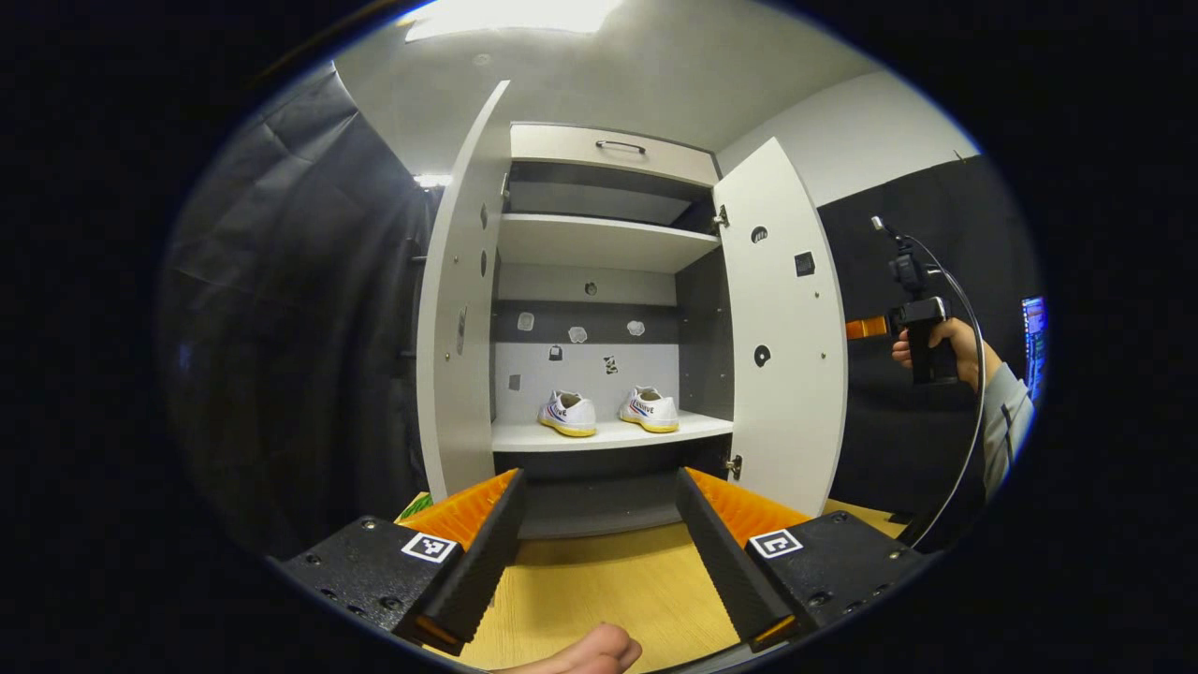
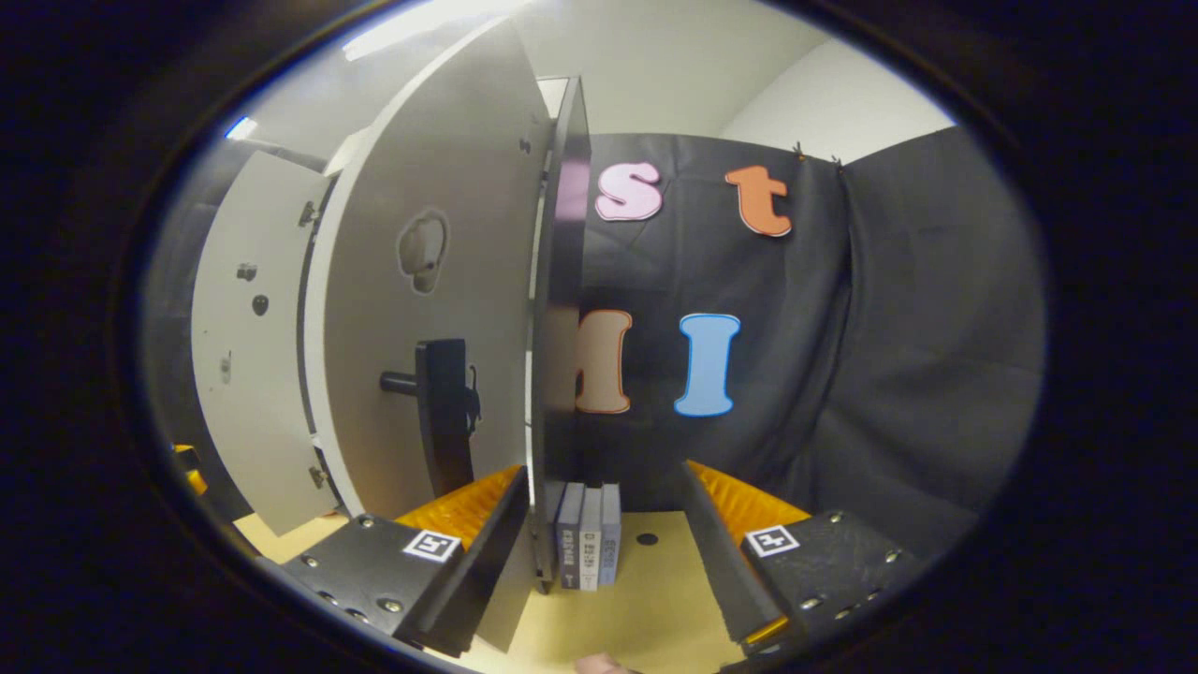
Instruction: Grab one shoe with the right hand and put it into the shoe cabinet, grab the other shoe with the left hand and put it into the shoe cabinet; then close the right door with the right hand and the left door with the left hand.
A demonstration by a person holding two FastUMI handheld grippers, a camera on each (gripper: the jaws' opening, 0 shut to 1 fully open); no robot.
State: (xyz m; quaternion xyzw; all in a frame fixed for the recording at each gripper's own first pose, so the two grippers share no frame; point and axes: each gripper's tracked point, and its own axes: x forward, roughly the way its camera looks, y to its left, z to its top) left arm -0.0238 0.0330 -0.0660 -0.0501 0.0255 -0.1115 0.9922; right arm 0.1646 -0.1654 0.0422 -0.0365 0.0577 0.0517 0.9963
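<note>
Left gripper point(image 1: 599, 552): fingers spread wide, nothing between them, held level over a pale wood-grain tabletop point(image 1: 608, 585). Square black-and-white marker tags sit on both finger mounts; no words legible on them. Fingertip of the holding hand point(image 1: 590, 651) shows at the bottom edge, below the fingers.

Ahead of the left gripper: tall white-and-dark-grey shoe cabinet point(image 1: 599, 243), both doors swung open. White left door point(image 1: 459, 318) stands edge-on beyond the left finger; white right door point(image 1: 781, 328) stands beyond the right finger. Contents: pair of white low-top shoes with yellow soles, left shoe point(image 1: 567, 413) and right shoe point(image 1: 650, 409), side by side on the lower white shelf, toes toward the camera. Blue-and-red side lettering on the shoes is too small to read. Upper shelf bare; closed white drawer with a dark bar handle point(image 1: 620, 146) on top.

Far right of the left gripper: right gripper point(image 1: 913, 323), gripped upright in a hand point(image 1: 945, 351) with a grey sleeve, beyond the right door.

Right gripper in its own view point(image 2: 599, 552): fingers spread, with the right door's edge point(image 2: 552, 328) standing just inside the left finger. Black door handle point(image 2: 440, 412) lies left of that. Three upright books point(image 2: 587, 534), spine print unreadable, stand between the fingers farther off.
</note>
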